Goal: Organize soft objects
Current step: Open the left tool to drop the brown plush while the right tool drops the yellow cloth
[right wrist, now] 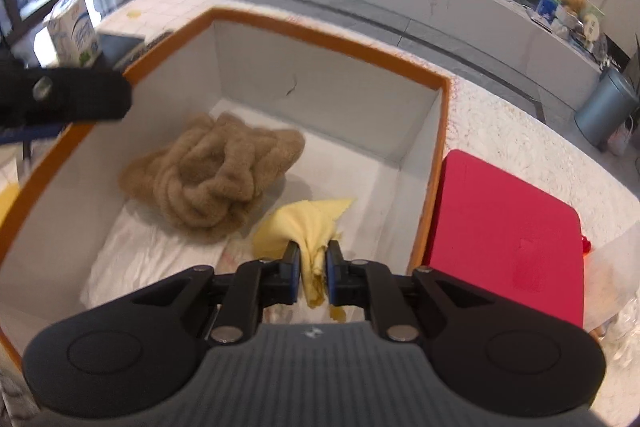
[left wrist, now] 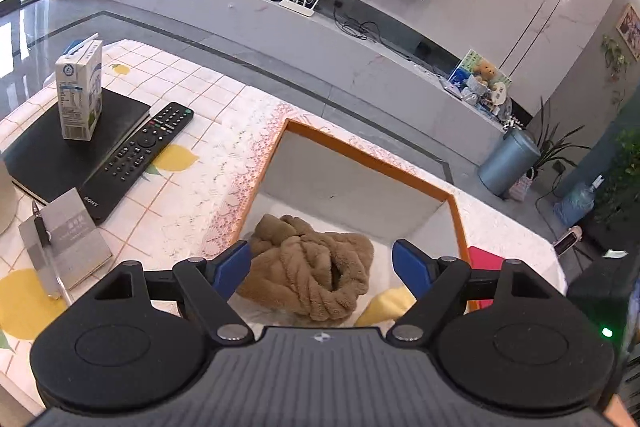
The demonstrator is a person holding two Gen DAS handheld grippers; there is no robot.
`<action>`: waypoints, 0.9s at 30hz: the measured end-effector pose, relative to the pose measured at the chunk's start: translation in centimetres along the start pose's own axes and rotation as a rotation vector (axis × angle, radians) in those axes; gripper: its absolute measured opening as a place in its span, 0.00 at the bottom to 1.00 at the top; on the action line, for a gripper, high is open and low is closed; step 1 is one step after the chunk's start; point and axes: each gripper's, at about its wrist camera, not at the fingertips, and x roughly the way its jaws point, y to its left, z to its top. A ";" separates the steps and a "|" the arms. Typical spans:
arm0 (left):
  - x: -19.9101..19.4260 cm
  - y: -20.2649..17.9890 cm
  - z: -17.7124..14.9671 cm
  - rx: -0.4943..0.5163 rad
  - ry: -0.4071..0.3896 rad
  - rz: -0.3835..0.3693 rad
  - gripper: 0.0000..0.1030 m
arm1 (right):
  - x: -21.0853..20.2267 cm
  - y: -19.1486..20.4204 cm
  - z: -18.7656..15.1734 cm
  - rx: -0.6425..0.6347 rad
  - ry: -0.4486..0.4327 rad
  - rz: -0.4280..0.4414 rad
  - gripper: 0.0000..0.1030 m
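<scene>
— Where the left wrist camera looks down, what is the left claw (left wrist: 322, 267) doing?

— Its blue fingers (left wrist: 232, 267) are spread wide with nothing between them, hanging over the near part of the orange-rimmed box (left wrist: 372, 155). Inside the box, on the white lining, lies a crumpled brown fleece cloth (left wrist: 308, 267), and a corner of a yellow cloth (left wrist: 386, 303) shows just right of it, near the right finger.

— And around the box?

— It sits on a worktop (left wrist: 200, 115) covered with a lemon-print cloth. To the left, a Sony remote (left wrist: 138, 157) lies against a black notebook (left wrist: 60, 143), a milk carton (left wrist: 79, 93) stands upright on that notebook, and a pen (left wrist: 42, 229) rests on a grey booklet (left wrist: 66, 241). A sliver of a red thing (left wrist: 484, 261) shows beyond the box's right wall.

— Now the right wrist view?

— The right claw (right wrist: 313, 277) is pressed together on the yellow cloth (right wrist: 304, 227), pinching a bunched fold while the rest trails onto the box floor. The brown fleece cloth (right wrist: 212, 175) sits just left of it, inside the same box (right wrist: 328, 43); whether the two cloths touch I cannot tell. A red folded item (right wrist: 508, 235) lies flat on the worktop (right wrist: 500, 123) just outside the box's right wall. Part of the left claw (right wrist: 64, 99) juts in at the left edge, above the box rim.
</scene>
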 end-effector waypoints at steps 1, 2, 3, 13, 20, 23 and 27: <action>0.2 -0.1 -0.1 0.011 0.007 0.007 0.91 | -0.2 0.1 -0.1 -0.005 0.006 0.016 0.10; 0.4 -0.2 -0.2 0.022 0.016 0.012 0.90 | -0.6 0.2 -0.3 -0.002 0.002 0.033 0.10; 0.5 -0.4 -0.3 0.034 0.023 0.013 0.90 | -1.0 0.2 -0.4 0.014 -0.012 0.045 0.10; 0.8 -3.1 -1.8 0.141 0.040 0.006 0.88 | -3.6 1.2 -1.1 -0.015 -0.112 0.014 0.64; -1.0 -3.7 -1.7 0.138 -0.041 0.047 0.86 | -7.0 -0.3 -1.6 0.039 -0.208 0.067 0.97; -1.6 -3.8 -1.7 0.132 -0.071 0.035 0.86 | -8.0 -1.4 -1.7 0.120 -0.230 0.096 0.97; -2.0 -3.7 -1.5 0.109 -0.068 -0.005 0.86 | -9.0 -2.6 -1.8 0.164 -0.235 0.085 0.97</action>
